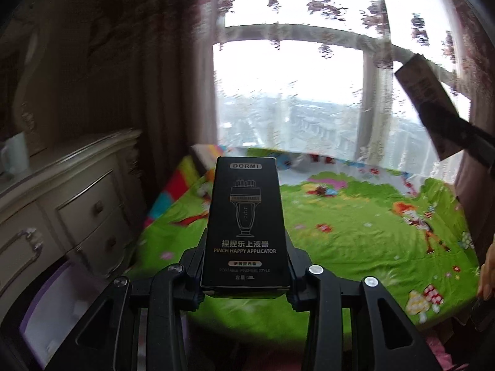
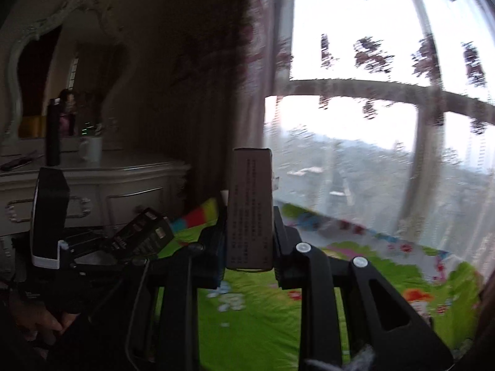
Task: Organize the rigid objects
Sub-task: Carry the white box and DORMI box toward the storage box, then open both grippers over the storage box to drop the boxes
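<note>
My left gripper (image 1: 246,266) is shut on a tall black box (image 1: 243,216) printed "DORMI Pinch Happy Applicator", held upright above the green play mat (image 1: 355,235). My right gripper (image 2: 249,247) is shut on a second box (image 2: 250,207), its brownish side with small print facing the camera, also raised over the mat. The right gripper's box shows at the upper right of the left wrist view (image 1: 427,105). The left gripper's box shows at the left of the right wrist view (image 2: 48,213), white edge at its bottom.
A cream dresser (image 1: 71,204) stands to the left, with a white mug (image 2: 91,148), a dark bottle (image 2: 53,133) and an ornate mirror (image 2: 71,71) on it. A large curtained window (image 1: 294,92) is straight ahead. A purple-edged item (image 1: 55,306) lies at lower left.
</note>
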